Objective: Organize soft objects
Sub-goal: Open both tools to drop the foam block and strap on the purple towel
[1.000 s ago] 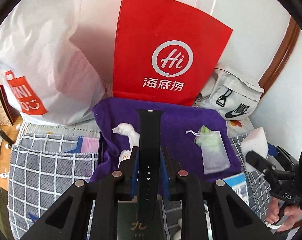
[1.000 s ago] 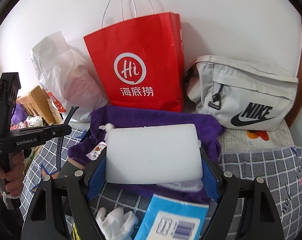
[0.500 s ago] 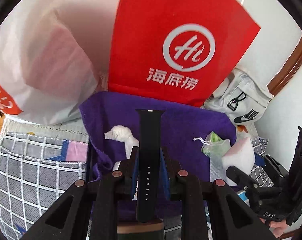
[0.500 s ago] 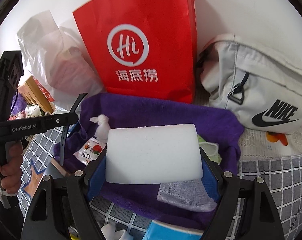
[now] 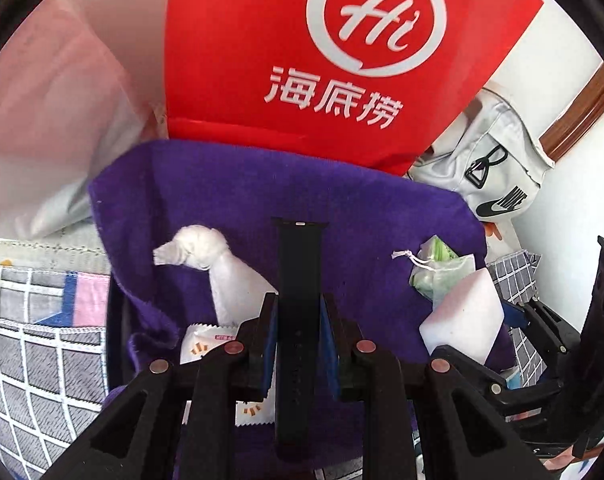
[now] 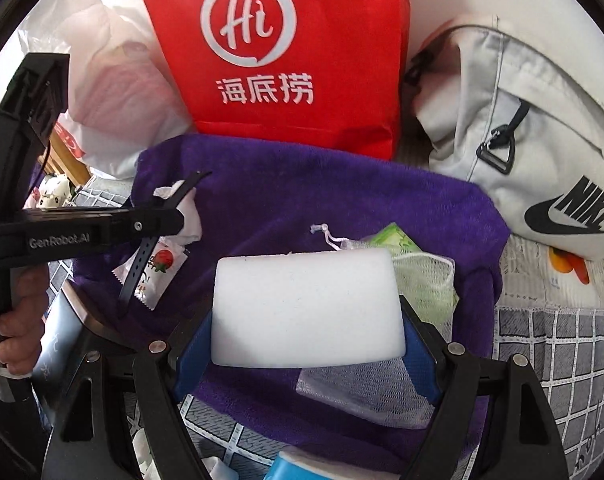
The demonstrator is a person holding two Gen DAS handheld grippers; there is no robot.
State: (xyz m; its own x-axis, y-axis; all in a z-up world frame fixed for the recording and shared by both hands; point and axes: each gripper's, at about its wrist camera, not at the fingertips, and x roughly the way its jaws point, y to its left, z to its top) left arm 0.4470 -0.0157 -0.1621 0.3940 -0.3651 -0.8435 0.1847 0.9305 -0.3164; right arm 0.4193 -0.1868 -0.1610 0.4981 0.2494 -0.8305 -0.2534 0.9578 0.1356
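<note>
White foam sponge block (image 6: 308,308) clamped in your right gripper (image 6: 308,344), black rubber watch strap (image 5: 300,320) pinched in left gripper (image 5: 300,344): release clumsily and either lands on the mesh drawstring pouch (image 6: 422,280) or off the purple towel (image 5: 242,200).

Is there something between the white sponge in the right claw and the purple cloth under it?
Partly. The mesh drawstring pouch lies on the purple cloth just beyond and below the white sponge held by the right claw. The cloth further left looks bare.

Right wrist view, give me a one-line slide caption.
Right tool holds a white sponge block over a purple towel, red paper bag behind.
</note>
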